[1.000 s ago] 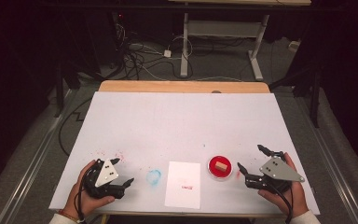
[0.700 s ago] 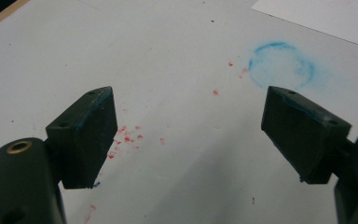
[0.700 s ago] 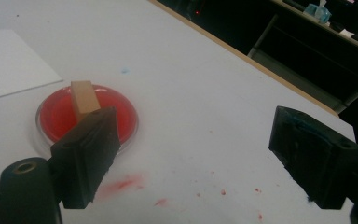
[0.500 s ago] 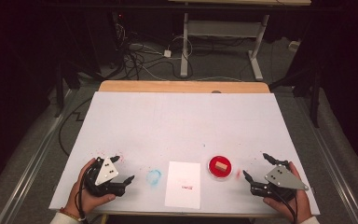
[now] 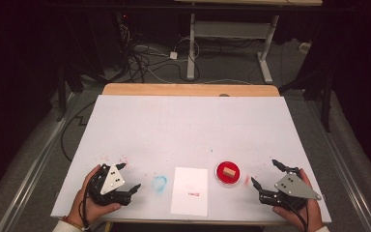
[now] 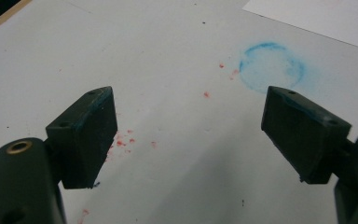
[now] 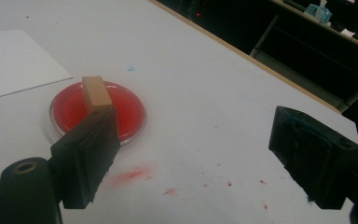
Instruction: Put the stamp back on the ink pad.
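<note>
1. A white table (image 5: 188, 125) carries everything; a strip of bare wood (image 5: 188, 90) shows along its far edge.
2. A faint blue ring stain (image 5: 159, 183) marks the table top near the front edge, just left of the sheet of paper (image 5: 189, 190); in the left gripper view the ring (image 6: 271, 66) is smudged and pale.
3. Red specks (image 6: 123, 140) are scattered over the table top, and a red smear (image 7: 133, 175) lies near the front right.
4. Behind the table, tangled cables (image 5: 145, 58) lie on the grey floor (image 5: 232, 67).
5. A second table frame with white legs (image 5: 191, 46) stands at the back.
</note>
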Demonstrator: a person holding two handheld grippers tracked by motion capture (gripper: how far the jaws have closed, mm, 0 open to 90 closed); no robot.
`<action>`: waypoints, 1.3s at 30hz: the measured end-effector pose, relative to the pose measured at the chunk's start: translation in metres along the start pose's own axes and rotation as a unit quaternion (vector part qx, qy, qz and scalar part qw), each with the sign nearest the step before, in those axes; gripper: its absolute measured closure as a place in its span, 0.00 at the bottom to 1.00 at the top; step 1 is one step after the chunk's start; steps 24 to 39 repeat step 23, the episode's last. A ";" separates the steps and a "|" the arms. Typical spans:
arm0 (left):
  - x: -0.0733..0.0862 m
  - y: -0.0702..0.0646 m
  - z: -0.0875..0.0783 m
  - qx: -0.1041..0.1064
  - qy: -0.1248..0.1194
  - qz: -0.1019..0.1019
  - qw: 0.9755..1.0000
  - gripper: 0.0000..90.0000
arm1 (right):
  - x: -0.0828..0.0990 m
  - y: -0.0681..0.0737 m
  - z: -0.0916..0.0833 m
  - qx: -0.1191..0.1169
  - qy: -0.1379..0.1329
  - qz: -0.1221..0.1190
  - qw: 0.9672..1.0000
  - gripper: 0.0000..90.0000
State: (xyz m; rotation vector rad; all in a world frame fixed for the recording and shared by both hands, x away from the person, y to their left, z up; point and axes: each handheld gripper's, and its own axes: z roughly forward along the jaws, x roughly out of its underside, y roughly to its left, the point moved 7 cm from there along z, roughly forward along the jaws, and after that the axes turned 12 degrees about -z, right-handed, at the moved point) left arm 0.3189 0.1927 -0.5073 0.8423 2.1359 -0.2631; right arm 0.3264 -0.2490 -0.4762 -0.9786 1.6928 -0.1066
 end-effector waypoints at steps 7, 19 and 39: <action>0.000 0.000 0.001 0.001 0.001 -0.001 1.000 0.20 | 0.000 0.000 0.000 0.000 0.000 0.001 1.000 0.18; -0.001 0.001 0.002 0.001 0.004 -0.001 1.000 0.20 | 0.001 -0.001 0.001 0.002 -0.001 0.001 1.000 0.18; -0.002 0.000 0.003 0.003 0.004 -0.003 1.000 0.20 | 0.001 -0.001 0.001 0.002 -0.002 0.002 1.000 0.18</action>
